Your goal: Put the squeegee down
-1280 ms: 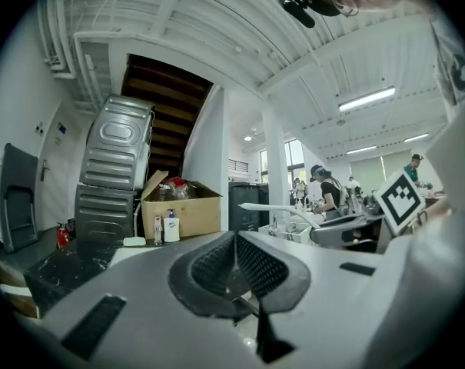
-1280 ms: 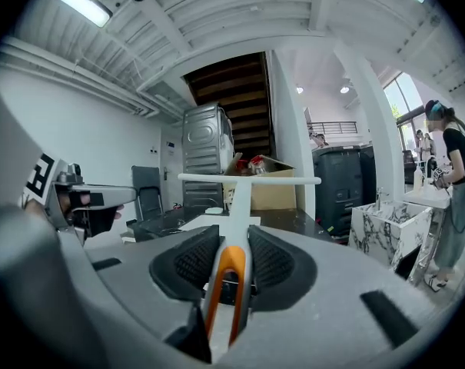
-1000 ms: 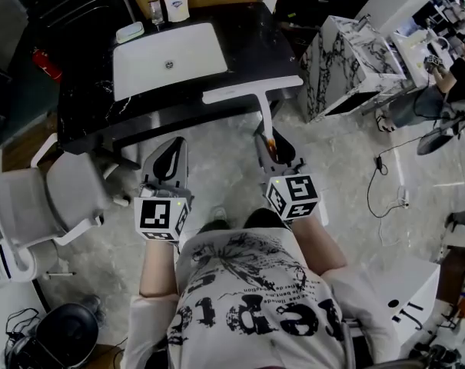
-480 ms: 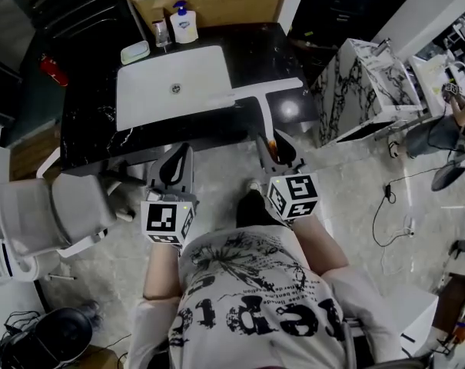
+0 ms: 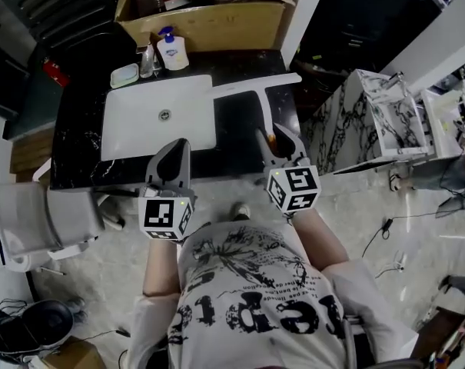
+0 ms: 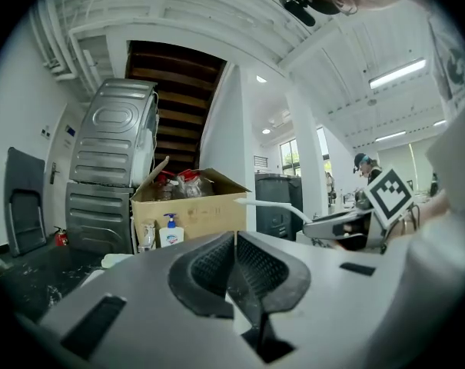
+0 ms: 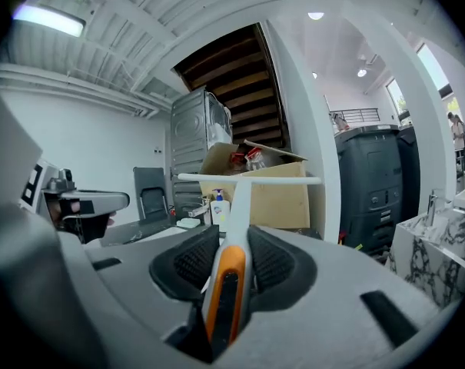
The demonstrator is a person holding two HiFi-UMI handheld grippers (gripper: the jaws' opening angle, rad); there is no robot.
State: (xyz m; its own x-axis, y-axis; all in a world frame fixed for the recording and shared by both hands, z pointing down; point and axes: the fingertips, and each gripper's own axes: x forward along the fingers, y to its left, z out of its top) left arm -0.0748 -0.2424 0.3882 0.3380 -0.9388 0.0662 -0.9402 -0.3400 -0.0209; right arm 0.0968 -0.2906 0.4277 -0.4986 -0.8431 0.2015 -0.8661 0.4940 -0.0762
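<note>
Carried forward to the surface [image 5: 238, 141] since a second ago: left gripper [image 5: 177, 146] from above the floor to its front edge by the sink [image 5: 157, 118], right gripper [image 5: 275, 135] likewise, squeegee [image 5: 257, 91] blade from the front edge to the back, near the cardboard box [image 5: 209, 23].

Shirt lettering [image 5: 257, 314] too distorted to read; nothing else legible

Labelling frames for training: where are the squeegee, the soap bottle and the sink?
squeegee [image 5: 259, 106], head view, white handle.
soap bottle [image 5: 173, 53], head view, bottle body.
sink [image 5: 132, 131], head view, bare basin floor.
</note>
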